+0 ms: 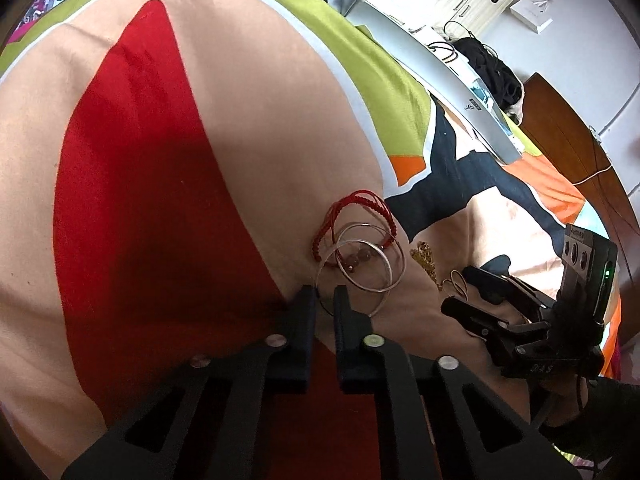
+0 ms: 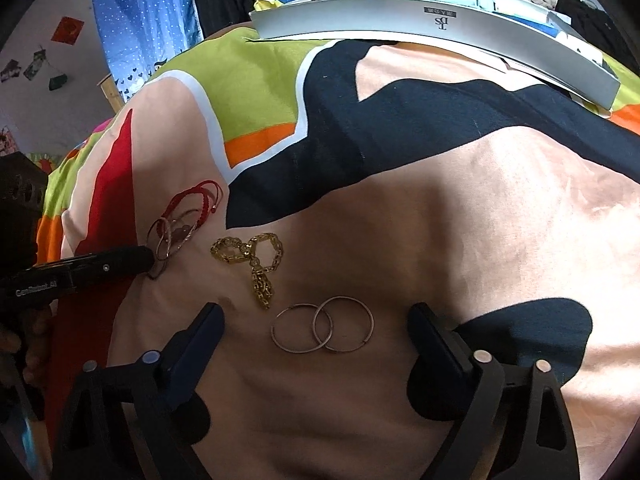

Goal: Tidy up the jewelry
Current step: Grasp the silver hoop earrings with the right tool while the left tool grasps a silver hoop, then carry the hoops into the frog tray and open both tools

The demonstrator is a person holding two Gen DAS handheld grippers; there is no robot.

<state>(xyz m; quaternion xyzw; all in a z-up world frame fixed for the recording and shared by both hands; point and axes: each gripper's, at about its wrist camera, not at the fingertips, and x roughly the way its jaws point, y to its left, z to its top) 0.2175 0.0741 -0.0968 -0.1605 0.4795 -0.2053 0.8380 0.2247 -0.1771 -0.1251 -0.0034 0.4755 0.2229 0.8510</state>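
Your right hand-held gripper (image 2: 316, 324) is spread wide, its fingers low over the bedspread (image 2: 460, 220) with nothing between them. Just ahead of it, between the fingertips, lie two thin hoops (image 2: 322, 329), overlapping and flat on the peach cloth. Just beyond the hoops is the gold chain (image 2: 256, 262), looped and bunched, apart from them. Left of the chain sits the pile of bangles (image 1: 366, 270) tangled with a red cord (image 1: 352, 216), at the edge of the bedspread's red patch. Your left hand-held gripper (image 1: 325, 294) is at the near rim of that pile, jaws drawn narrow around the rim of the nearest bangle; whether the pads actually pinch the wire, you cannot tell from here. Far past the chain, a grey tray (image 2: 460, 28) holding odds and ends rests on the bedspread.
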